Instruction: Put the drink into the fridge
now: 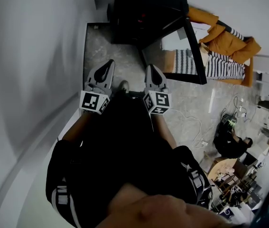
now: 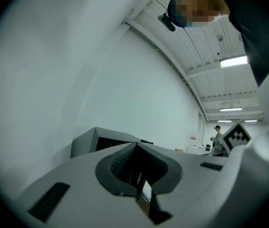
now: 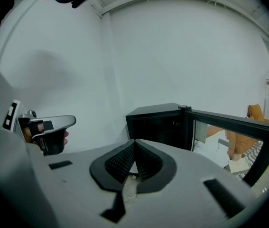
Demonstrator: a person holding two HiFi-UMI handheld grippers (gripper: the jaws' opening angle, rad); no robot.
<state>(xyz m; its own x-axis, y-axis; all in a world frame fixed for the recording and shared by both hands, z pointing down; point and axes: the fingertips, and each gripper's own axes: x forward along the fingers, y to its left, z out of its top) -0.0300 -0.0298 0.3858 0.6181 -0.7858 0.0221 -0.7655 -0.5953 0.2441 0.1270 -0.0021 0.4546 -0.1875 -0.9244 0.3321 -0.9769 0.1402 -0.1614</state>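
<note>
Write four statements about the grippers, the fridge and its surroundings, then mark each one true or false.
1. The fridge has its door open. True.
2. The right gripper holds a drink. False: its jaws are shut with nothing between them, and no drink is in view.
3. The left gripper has its jaws closed and empty. True.
4. In the head view, the orange fabric lies left of the fridge. False: it lies to the right, beyond the open door.

Fridge (image 1: pixel 143 11) mouth's open, floor (image 1: pixel 103 49) ahead is free; door (image 1: pixel 197 56) juts out right, wall (image 1: pixel 30 70) close left.
</note>
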